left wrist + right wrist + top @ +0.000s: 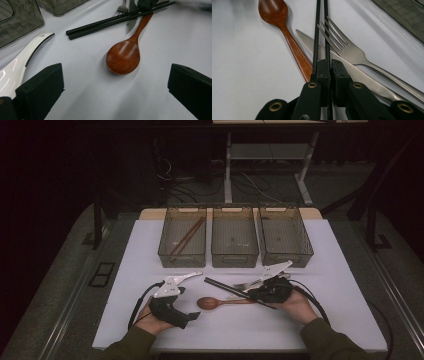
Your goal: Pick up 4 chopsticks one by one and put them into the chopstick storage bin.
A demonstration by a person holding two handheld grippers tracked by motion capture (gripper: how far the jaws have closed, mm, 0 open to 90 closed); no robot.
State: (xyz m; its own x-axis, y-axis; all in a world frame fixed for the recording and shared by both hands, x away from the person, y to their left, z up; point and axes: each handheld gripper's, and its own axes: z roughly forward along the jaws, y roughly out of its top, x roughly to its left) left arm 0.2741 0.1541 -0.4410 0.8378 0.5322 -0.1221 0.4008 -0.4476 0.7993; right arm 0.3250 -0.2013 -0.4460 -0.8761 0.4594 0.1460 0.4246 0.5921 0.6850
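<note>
Pinching the black chopsticks (322, 30) between nearly closed jaws, the right gripper (329, 66) was at the grasp step; they lay on the table (320, 270) across the wooden spoon (284, 27), knife (359, 77) and fork (352, 50). Left gripper (115, 82) hovered wide open. A clean lift toward a bin (183, 236) seemed next.

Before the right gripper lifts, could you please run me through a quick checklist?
1. Right gripper shut on the black chopsticks: ok for one stick; the other cannot tell.
2. Chopsticks free of the fork, knife and wooden spoon: not ok, they cross them.
3. Left gripper open, holding nothing: ok.
4. Left bin already holds brown chopsticks: ok.
5. White spoon out of the way: ok.
</note>
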